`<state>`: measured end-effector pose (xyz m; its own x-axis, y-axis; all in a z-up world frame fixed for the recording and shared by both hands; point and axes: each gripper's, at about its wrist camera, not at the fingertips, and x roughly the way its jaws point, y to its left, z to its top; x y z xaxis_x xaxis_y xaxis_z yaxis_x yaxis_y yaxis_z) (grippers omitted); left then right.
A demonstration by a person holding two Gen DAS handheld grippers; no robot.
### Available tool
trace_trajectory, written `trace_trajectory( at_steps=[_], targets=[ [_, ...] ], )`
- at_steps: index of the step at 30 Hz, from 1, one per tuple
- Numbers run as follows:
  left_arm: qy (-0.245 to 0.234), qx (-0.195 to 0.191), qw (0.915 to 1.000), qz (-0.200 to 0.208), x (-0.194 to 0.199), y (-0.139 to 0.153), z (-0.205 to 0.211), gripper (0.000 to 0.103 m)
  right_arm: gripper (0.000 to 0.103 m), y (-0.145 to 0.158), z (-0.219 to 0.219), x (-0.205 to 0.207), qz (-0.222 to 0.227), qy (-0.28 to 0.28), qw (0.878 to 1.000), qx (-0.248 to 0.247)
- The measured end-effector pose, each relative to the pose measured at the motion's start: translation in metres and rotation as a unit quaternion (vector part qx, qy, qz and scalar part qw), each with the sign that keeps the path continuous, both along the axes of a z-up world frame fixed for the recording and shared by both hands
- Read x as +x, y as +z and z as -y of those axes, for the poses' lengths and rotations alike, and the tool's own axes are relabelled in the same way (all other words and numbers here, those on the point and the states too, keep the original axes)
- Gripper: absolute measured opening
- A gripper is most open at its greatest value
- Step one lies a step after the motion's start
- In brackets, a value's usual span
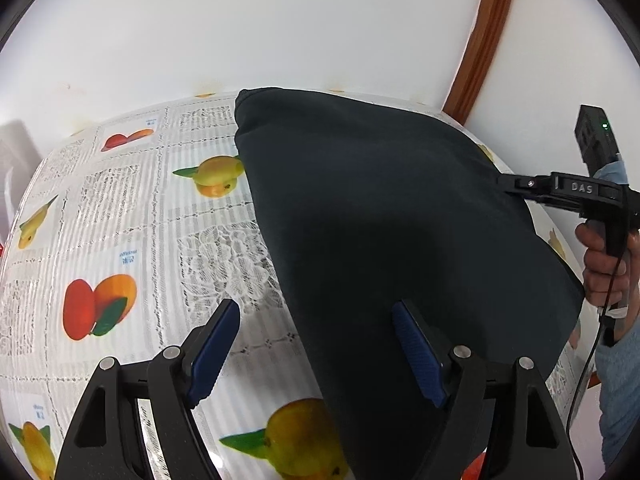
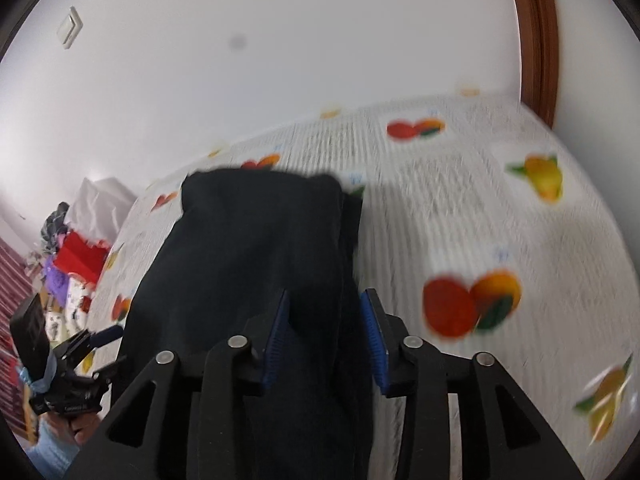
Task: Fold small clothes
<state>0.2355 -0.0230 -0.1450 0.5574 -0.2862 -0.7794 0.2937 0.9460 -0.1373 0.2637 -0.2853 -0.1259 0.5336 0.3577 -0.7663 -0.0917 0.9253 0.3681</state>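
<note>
On the bench (image 1: 120, 208): a fruit-print cover carries one dark garment (image 1: 380, 220), lying against the far wall.
Left hand-held gripper (image 1: 316, 352): tilted down at the near left edge of the garment; jaws spread wide, nothing clamped; right blue pad (image 1: 416, 354) over the cloth, left pad over bare cover.
Right hand-held gripper (image 2: 324, 340): angled down over the garment's right edge, a fold of cloth standing between the jaws; contact of the pads with the cloth cannot be told.
Right hand (image 1: 604, 268): wrapped around the gripper handle, pale blue sleeve behind it.
Garment: navy or black, thick, roughly rectangular, edges doubled; right-wrist view is motion-blurred.
</note>
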Motion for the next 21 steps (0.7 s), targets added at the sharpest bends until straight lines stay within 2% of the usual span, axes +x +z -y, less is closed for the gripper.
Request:
trace_trajectory(
  at_steps=[2,3,4,7,10,12,16,18,21],
  targets=[
    [0.004,0.005,1.0,0.003,0.0,-0.001,0.002,0.078,0.038,-0.009,-0.001,0.003,-0.01,-0.013,1.0,0.007],
    [0.006,0.007,1.0,0.004,0.0,-0.001,0.003,0.078,0.031,-0.012,-0.002,0.006,-0.016,-0.015,1.0,0.015],
    [0.008,0.009,0.9999,0.004,0.0,-0.001,0.003,0.079,0.005,-0.014,-0.005,0.008,-0.016,-0.004,0.999,0.028],
    [0.011,0.005,0.9999,0.001,0.0,0.0,0.004,0.08,0.005,-0.004,-0.006,0.0,0.047,-0.01,0.999,-0.007],
    [0.012,0.008,0.9999,0.003,0.0,0.0,0.005,0.08,0.005,-0.012,-0.003,0.003,0.023,-0.024,0.999,0.0],
    [0.013,0.009,0.9999,0.003,-0.001,0.001,0.005,0.08,0.005,-0.011,-0.003,0.002,0.024,-0.024,0.999,-0.004],
    [0.01,0.002,0.9999,0.005,-0.011,0.004,-0.001,0.079,0.005,-0.006,0.011,-0.006,0.027,-0.071,0.996,-0.053],
    [0.008,-0.004,0.9999,0.004,-0.019,0.005,-0.006,0.079,0.005,-0.007,0.021,-0.014,0.011,-0.083,0.995,-0.058],
    [0.003,-0.007,1.0,0.004,-0.031,0.006,-0.01,0.079,0.007,-0.003,0.032,-0.036,0.021,-0.092,0.993,-0.068]
  ],
)
